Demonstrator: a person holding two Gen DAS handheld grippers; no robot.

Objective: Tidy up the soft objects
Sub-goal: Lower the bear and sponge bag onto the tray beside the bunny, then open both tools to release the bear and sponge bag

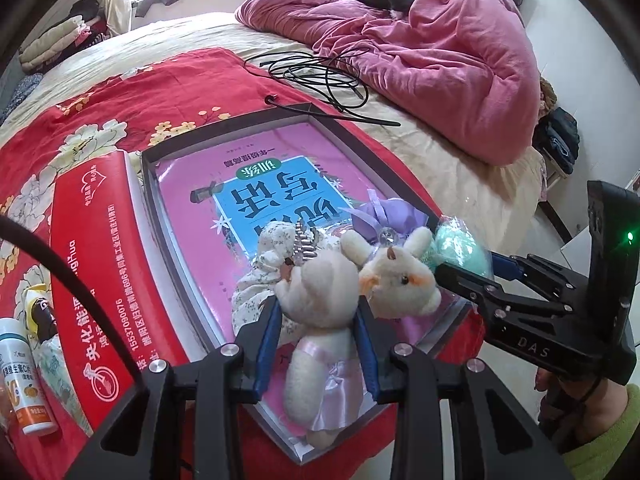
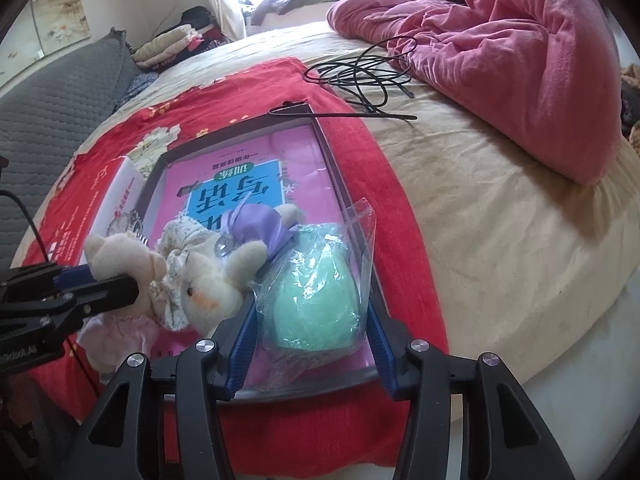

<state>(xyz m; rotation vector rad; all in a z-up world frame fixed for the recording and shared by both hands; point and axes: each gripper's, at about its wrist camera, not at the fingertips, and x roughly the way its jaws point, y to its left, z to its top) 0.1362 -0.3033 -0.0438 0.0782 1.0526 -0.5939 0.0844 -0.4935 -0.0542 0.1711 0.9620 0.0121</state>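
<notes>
My left gripper (image 1: 316, 300) is shut on the body of a cream plush toy (image 1: 316, 320) in a pale pink skirt, at the near end of a dark-rimmed tray (image 1: 146, 184). Against it lies a cream plush head (image 1: 400, 280); whether it is the same toy I cannot tell. A floral cloth doll (image 1: 268, 248) and a purple sachet (image 1: 384, 216) lie just behind. In the right wrist view my right gripper (image 2: 311, 300) stands open around a green sponge in a clear bag (image 2: 316, 300), which rests in the tray's (image 2: 340, 184) near right corner. The left gripper (image 2: 112, 276) shows at the left there.
A pink book (image 1: 260, 168) lines the tray, which sits on a red floral cloth (image 1: 120, 92) on the bed. A red carton (image 1: 92, 260) and a pill bottle (image 1: 28, 384) lie to the left. Behind are a black cable (image 1: 320, 72) and a pink quilt (image 1: 440, 40).
</notes>
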